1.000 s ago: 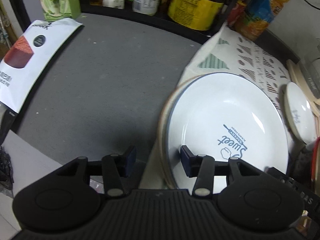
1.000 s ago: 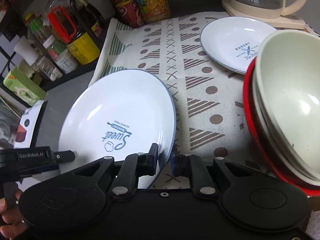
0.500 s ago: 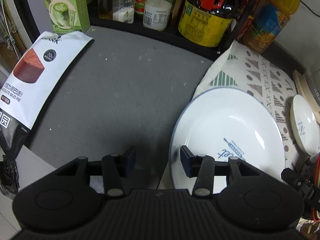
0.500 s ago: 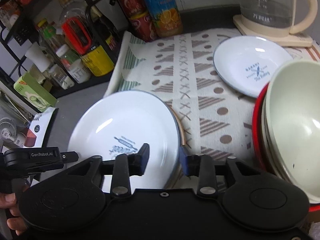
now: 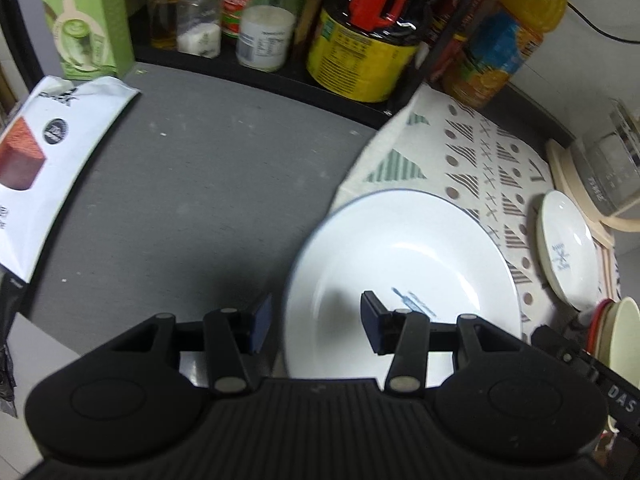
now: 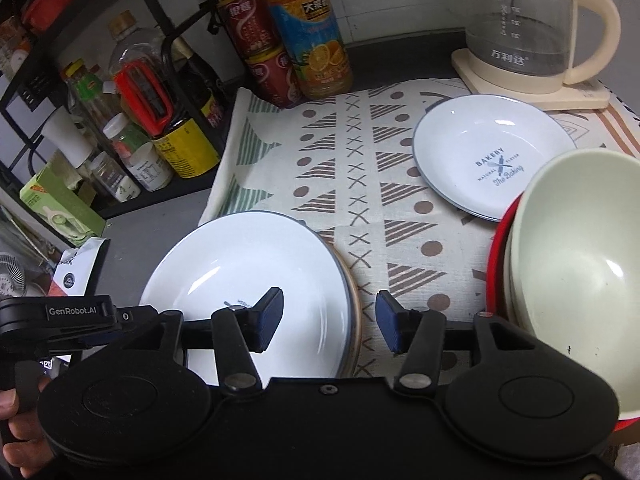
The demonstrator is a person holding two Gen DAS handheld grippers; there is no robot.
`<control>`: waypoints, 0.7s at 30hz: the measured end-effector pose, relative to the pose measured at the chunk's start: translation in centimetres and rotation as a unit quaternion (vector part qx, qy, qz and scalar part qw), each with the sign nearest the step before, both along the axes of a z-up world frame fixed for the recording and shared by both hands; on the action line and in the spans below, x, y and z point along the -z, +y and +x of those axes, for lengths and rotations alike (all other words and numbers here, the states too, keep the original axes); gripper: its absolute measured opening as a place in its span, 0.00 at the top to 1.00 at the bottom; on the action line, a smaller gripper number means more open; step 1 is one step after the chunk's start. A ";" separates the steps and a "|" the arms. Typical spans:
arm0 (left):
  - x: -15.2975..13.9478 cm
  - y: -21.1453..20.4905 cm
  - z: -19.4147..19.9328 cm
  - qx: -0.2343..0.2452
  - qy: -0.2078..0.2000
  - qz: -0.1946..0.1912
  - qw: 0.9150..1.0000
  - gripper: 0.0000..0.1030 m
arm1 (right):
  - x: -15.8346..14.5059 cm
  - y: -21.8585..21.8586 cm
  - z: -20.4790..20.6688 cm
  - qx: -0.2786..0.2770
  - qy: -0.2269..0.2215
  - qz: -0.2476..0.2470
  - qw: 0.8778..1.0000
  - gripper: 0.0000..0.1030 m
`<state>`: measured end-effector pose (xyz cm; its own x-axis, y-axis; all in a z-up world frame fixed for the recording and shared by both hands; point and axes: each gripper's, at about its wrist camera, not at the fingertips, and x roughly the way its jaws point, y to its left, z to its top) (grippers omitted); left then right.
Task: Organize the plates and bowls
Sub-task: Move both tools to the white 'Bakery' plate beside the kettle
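Broadly, we see a grey counter (image 5: pixel 192 184) partly covered by a patterned cloth (image 6: pixel 352 184), which presumably cushions the crockery and marks the sorting area. Behind it stands a rack of bottles and jars (image 6: pixel 132 120), and a glass kettle (image 6: pixel 520 28) sits at the far corner, both well apart from the dishes.

Next in size is the large white plate (image 6: pixel 248 272), lying flat at the cloth's near left edge on top of what appears to be another plate, whose tan rim (image 6: pixel 357 320) shows along its right side; we judge that like pieces are being stacked together. At the right, a cream bowl (image 6: pixel 580 272) nests inside a red one (image 6: pixel 494 264), grouped on the same principle. A small white plate (image 6: pixel 480 156) lies alone farther back, just beside the bowls, and is probably the next piece to be sorted.

Our right gripper (image 6: pixel 328 320) hangs above the large plate's right rim with its jaws opening; the rim lies below the gap, but neither pad presses on it, so the plate rests freely. Our left gripper (image 5: pixel 312 320) straddles the same plate's left rim, jaws parted and touching nothing, as far as the blurred view allows. A hand (image 6: pixel 16 432) holds its handle at the lower left.
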<state>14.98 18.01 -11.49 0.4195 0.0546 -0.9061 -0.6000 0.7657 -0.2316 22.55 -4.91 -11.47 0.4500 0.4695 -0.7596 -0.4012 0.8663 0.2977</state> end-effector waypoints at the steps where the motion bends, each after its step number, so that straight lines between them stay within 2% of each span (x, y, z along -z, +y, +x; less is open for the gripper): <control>1: 0.0 -0.2 0.1 0.005 0.002 -0.001 1.000 0.55 | 0.0 0.0 0.0 0.003 0.000 -0.001 1.000 0.50; 4: 0.0 -0.8 0.6 0.023 0.013 0.005 1.000 0.54 | 0.0 -0.1 0.1 0.012 0.002 -0.002 1.000 0.50; 10: 0.1 -0.9 1.0 0.053 0.028 -0.011 0.998 0.54 | 0.2 0.3 0.1 0.022 0.005 -0.008 1.000 0.50; 21: -2.6 0.6 4.0 0.112 -0.004 -0.013 0.994 0.49 | -1.9 0.6 0.8 0.052 -0.004 0.000 0.999 0.40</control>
<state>19.01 18.64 -8.90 0.4254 -0.0640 -0.9027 -0.4141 0.8732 -0.2570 23.31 -4.27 -9.59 0.5024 0.4198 -0.7559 -0.3109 0.9035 0.2951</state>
